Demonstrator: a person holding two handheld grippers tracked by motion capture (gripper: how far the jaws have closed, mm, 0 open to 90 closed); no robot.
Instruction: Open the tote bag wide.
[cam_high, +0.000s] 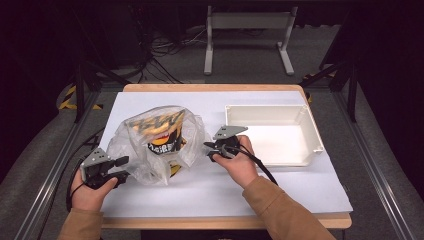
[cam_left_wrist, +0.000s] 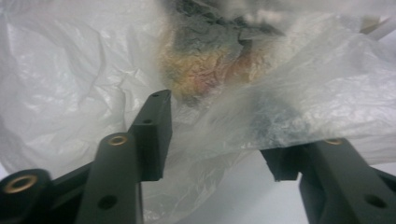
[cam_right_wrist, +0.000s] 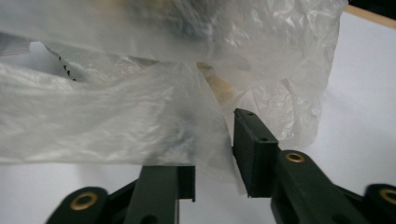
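Crinkled clear plastic bag (cam_high: 150, 145) holding a yellow-black snack packet (cam_high: 159, 131) lay at the table's (cam_high: 215, 192) centre-left, nine o'clock from the white tray (cam_high: 312, 131). My right hand-held gripper (cam_right_wrist: 215, 154) pinched its film; my left hand-held gripper (cam_left_wrist: 215, 140) gaped beside it. Light, slippery stuff, I judged; best gripped at bunched edges.

Dark room; grey floor (cam_high: 240, 55), cables (cam_high: 165, 47), white frame (cam_high: 248, 22).

The plastic bag (cam_high: 150, 150) is see-through and milky white, and the snack packet (cam_high: 161, 131) inside it is yellow-orange with black streaks and white lettering on a black band. Right of the bag, the bin (cam_high: 272, 135) is plain white. The desk (cam_high: 225, 185) has a white sheet over a light wood edge. Both claws are black with brass-coloured rivets and grey top plates. Sleeves (cam_high: 285, 210) are tan.
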